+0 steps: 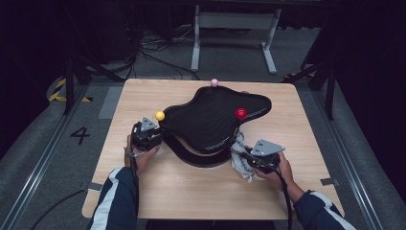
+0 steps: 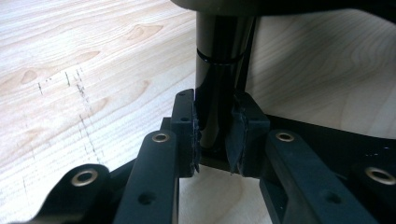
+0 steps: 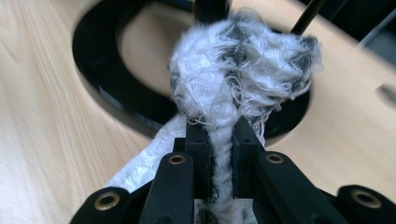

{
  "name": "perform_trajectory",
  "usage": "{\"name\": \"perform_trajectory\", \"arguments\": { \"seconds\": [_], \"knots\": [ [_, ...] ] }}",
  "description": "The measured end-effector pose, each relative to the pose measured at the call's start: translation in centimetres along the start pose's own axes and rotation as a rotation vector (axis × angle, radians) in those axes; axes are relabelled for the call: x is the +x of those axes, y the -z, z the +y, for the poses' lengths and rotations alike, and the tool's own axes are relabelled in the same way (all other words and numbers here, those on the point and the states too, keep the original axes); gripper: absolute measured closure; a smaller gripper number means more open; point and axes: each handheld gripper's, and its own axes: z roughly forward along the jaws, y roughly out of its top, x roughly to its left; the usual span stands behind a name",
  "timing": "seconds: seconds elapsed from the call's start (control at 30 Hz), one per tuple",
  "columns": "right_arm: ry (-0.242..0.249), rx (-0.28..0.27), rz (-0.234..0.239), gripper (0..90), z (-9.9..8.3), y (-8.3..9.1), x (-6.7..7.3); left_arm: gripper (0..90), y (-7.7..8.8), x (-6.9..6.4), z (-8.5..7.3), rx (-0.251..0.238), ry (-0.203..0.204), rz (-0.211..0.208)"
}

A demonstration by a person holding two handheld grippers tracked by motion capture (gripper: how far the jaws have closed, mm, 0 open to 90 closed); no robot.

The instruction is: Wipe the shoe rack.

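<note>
Cleaning was apparently under way mid-table: left gripper [image 2: 215, 140] clamped shut on the black glossy stand post [image 2: 217, 70], right gripper [image 3: 219, 140] pinching a white fluffy cloth [image 3: 243, 70] beside the stand's near-right base [image 3: 107, 93]; wiping should follow.

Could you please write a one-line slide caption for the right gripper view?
Right gripper clamps a fluffy white-and-grey cloth before the black ring-shaped stand base on the light wooden table.

The right gripper [image 3: 219, 154] pinches a bunched white-and-grey cloth [image 3: 238, 79] just before a black ring-shaped base [image 3: 100, 88] on the wooden table [image 3: 42, 140].
</note>
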Motion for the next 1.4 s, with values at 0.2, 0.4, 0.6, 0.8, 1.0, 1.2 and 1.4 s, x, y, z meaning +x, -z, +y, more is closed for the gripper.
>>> {"name": "perform_trajectory", "arguments": {
  "seconds": [0.2,0.4,0.6,0.8,1.0,1.2,1.4],
  "knots": [
    [-0.029,-0.156,-0.038,81.5,2.2,3.4,-0.2,73.9,0.4,-0.1,-0.2,0.009,-0.001,-0.002],
    [0.007,-0.178,-0.06,81.2,3.0,3.6,0.7,73.8,0.6,0.0,-0.3,0.004,-0.011,-0.011],
    [0.073,-0.062,-0.061,81.0,1.8,1.5,1.9,73.6,0.9,0.0,-0.8,-0.008,-0.005,-0.024],
    [0.121,0.058,-0.057,80.5,0.1,-1.0,2.4,73.4,1.3,-0.2,-1.3,-0.022,0.008,-0.038],
    [0.1,0.13,-0.062,80.3,-1.1,-2.8,2.1,73.2,1.8,-0.3,-1.7,-0.021,0.008,-0.048],
    [0.063,0.036,-0.05,80.7,-0.2,-0.9,1.6,73.2,2.2,-0.5,-1.9,-0.014,0.004,-0.051],
    [0.03,-0.137,-0.097,80.7,2.1,2.6,1.6,73.2,2.3,-0.8,-1.9,-0.007,-0.003,-0.053]
  ]
}}
